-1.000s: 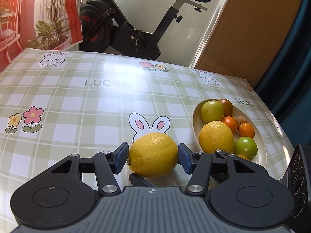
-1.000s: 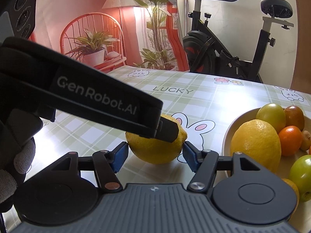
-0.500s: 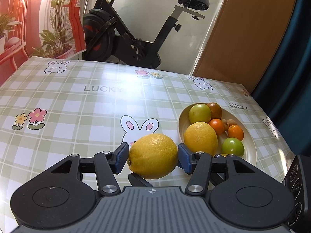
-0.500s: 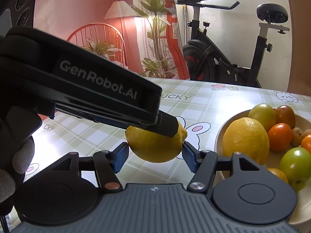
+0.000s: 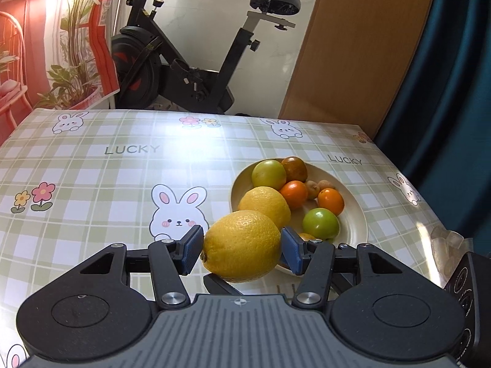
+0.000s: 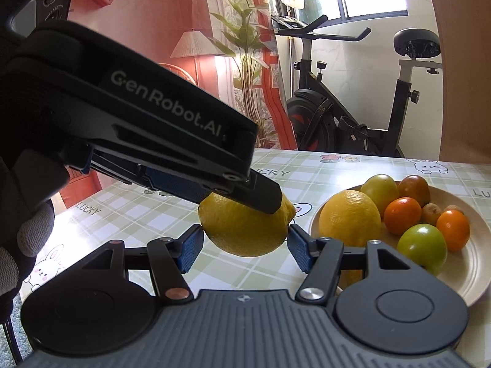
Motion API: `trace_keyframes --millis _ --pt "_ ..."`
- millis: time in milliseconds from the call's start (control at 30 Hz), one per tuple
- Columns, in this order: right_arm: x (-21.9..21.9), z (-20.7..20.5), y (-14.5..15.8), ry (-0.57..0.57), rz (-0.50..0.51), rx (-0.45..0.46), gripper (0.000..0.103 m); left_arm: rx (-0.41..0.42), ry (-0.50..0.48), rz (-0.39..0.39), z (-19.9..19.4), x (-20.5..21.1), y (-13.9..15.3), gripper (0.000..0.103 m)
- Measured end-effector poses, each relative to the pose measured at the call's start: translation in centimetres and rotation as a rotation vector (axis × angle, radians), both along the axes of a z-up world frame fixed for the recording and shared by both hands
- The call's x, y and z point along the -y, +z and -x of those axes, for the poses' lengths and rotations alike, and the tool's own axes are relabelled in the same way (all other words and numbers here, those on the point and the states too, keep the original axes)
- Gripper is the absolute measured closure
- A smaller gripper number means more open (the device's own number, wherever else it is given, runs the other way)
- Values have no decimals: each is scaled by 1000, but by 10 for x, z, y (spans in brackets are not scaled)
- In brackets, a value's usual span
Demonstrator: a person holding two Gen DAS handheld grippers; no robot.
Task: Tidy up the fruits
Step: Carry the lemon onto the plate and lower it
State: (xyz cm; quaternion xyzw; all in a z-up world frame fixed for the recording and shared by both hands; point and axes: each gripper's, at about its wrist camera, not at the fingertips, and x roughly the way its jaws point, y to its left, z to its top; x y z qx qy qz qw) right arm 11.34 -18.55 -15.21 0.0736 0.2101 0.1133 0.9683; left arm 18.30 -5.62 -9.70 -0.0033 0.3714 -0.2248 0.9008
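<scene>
A large yellow lemon (image 5: 242, 239) hangs just above the checked tablecloth, and both grippers are on it. My left gripper (image 5: 242, 247) is shut on its sides with the blue pads pressed in. In the right wrist view my right gripper (image 6: 244, 242) is shut on the same lemon (image 6: 242, 233) from a crossing angle, with one left finger (image 6: 260, 196) lying over its top. Just to the right stands a cream plate (image 5: 359, 220) holding a second lemon (image 5: 265, 205), green fruits (image 5: 320, 223), small oranges (image 5: 294, 194) and a few little brown fruits.
The table (image 5: 92, 184) carries a green checked cloth with rabbits and the word LUCKY. An exercise bike (image 5: 190, 70) stands behind its far edge, a wooden panel (image 5: 353, 46) and dark blue curtain (image 5: 445, 92) to the right. A gloved hand (image 6: 27, 230) grips the left tool.
Both grippers have lifted the lemon off the cloth and drawn back and up together. The plate now sits farther out and nearer the middle of both views.
</scene>
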Motion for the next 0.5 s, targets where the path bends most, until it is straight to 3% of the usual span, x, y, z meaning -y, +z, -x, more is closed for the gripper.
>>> trace_keyframes --millis 267,500 --pt "30 23 15 -118 11 34 40 58 -117 -53 5 48 11 44" --pt "56 32 24 -231 -19 50 40 50 -191 -57 -2 84 12 44"
